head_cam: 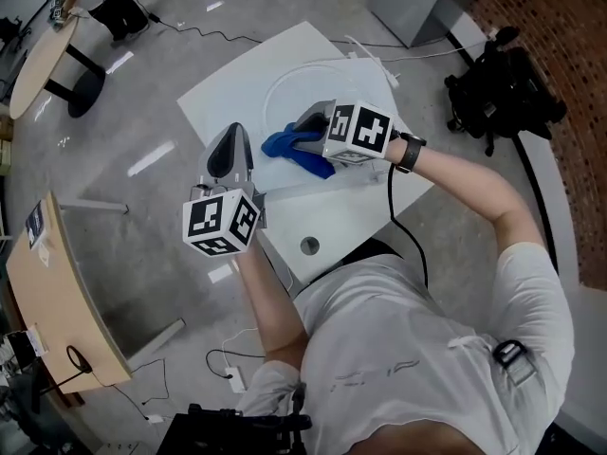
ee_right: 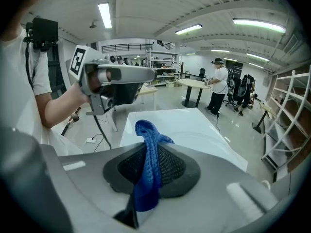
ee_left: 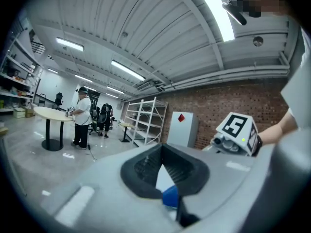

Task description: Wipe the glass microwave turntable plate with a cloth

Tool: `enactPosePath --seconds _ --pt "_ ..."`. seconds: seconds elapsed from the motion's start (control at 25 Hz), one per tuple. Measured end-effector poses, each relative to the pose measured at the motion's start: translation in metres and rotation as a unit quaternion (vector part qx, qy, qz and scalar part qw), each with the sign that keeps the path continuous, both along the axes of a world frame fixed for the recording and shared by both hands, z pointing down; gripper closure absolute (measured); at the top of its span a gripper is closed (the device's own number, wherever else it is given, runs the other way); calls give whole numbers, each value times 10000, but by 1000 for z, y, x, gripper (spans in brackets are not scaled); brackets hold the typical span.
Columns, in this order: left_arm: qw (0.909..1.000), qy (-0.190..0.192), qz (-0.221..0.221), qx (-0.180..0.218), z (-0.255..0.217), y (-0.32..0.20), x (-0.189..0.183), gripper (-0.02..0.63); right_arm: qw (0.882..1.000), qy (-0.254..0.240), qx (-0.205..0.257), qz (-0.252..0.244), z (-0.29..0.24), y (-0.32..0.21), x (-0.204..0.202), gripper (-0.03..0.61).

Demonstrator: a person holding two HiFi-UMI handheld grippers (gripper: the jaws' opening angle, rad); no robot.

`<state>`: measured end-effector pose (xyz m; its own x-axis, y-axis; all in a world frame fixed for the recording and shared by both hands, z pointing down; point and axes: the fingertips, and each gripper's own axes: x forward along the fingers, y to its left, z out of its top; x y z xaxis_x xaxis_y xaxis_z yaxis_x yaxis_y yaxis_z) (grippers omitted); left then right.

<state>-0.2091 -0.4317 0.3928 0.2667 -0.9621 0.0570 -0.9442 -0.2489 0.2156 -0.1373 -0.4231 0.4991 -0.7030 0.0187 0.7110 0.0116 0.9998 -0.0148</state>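
Note:
The clear glass turntable plate (head_cam: 285, 72) lies on the white table (head_cam: 228, 83); only its round rim shows. A blue cloth (head_cam: 299, 154) rests on the plate's near side. My right gripper (head_cam: 303, 126) is shut on that cloth, which hangs bunched between the pads in the right gripper view (ee_right: 148, 178). My left gripper (head_cam: 237, 136) hovers over the table just left of the plate with its jaws shut and nothing between them. In the left gripper view, a bit of the blue cloth (ee_left: 170, 197) shows through the gap behind the tips of the left gripper (ee_left: 163, 149).
A round hole (head_cam: 309, 245) sits in the table near its front edge. A white cable (head_cam: 370, 60) lies at the table's far corner. Black equipment (head_cam: 503, 88) stands on the floor to the right, a wooden desk (head_cam: 57, 292) to the left. People stand by a round table (ee_right: 197, 84).

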Motion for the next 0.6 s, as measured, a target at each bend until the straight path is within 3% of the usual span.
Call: enactPosePath --seconds 0.12,0.28,0.44,0.6 --pt "9998 -19 -162 -75 5 2 -11 611 9998 -101 138 76 6 -31 -26 520" --pt "9995 -35 -263 -162 10 1 -20 611 9972 -265 205 671 4 -88 -39 520" --pt "9996 -48 -235 -173 10 -3 -20 611 9914 -121 381 1244 7 -142 -13 520" --pt "9999 -54 -47 -152 10 -8 -9 611 9835 108 493 1736 7 -167 39 520"
